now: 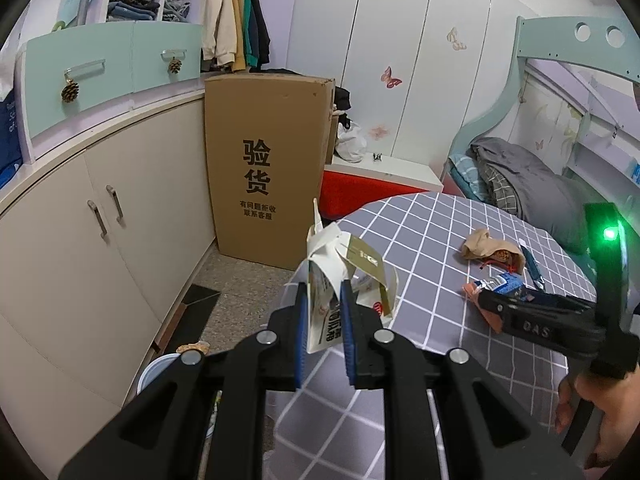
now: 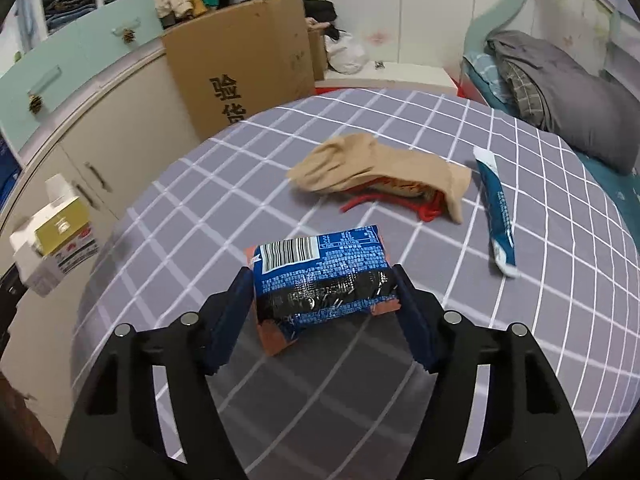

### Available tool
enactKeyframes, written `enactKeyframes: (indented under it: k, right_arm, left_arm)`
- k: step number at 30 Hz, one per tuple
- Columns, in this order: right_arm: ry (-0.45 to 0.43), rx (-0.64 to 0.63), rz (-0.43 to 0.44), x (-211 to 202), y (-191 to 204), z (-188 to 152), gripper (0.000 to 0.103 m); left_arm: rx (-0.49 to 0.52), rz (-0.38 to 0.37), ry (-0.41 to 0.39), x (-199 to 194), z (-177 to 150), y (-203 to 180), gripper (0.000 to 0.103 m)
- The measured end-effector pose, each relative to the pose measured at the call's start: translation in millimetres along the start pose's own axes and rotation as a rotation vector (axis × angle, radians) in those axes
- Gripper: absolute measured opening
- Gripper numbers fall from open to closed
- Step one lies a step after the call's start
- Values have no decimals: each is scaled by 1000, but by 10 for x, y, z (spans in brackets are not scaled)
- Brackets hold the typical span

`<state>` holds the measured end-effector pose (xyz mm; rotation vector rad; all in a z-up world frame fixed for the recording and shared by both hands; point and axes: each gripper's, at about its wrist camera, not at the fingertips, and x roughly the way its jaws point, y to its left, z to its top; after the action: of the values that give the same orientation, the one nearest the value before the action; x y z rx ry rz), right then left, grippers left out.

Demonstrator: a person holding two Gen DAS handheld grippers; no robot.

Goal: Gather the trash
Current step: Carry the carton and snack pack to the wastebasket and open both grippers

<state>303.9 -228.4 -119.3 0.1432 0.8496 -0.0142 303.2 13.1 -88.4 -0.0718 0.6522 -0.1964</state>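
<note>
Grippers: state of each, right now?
Left gripper: shut on the torn white carton.
Right gripper: jaws around the blue snack packet, pads touching its sides.

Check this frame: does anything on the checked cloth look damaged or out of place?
Yes. The torn carton in the left claw is ripped open, flaps splayed. A beige bag lies crumpled, red cord spilling out.

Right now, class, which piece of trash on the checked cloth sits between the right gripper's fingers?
The blue snack pack with the barcode; the right gripper straddles it. The tan bag and slim blue wrapper lie farther off, untouched.
</note>
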Motion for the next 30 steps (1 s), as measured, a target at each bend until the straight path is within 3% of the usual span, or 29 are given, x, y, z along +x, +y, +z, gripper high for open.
enactKeyframes:
  k: [9, 16, 19, 22, 27, 30]
  right_arm:
    - [-63, -135, 156, -315, 1034, -78, 68]
    - [-58, -256, 283, -269, 2003, -176, 68]
    - [-49, -293, 320, -176, 2376, -186, 68]
    - [-40, -314, 355, -61, 2694, -214, 68]
    - [-4, -311, 435, 242, 3154, -251, 69]
    - [37, -286, 451, 496, 3317, -247, 79]
  left_arm:
    - [-101, 37, 0, -186, -95, 588, 14]
    - [-189, 121, 1, -317, -236, 1263, 15]
    - [-224, 188, 3, -358, -317, 1574, 15]
    - [-259, 303, 7, -388, -399, 1889, 15]
    - [-334, 408, 40, -399, -545, 2402, 15]
    - [-368, 435, 58, -387, -619, 2626, 15]
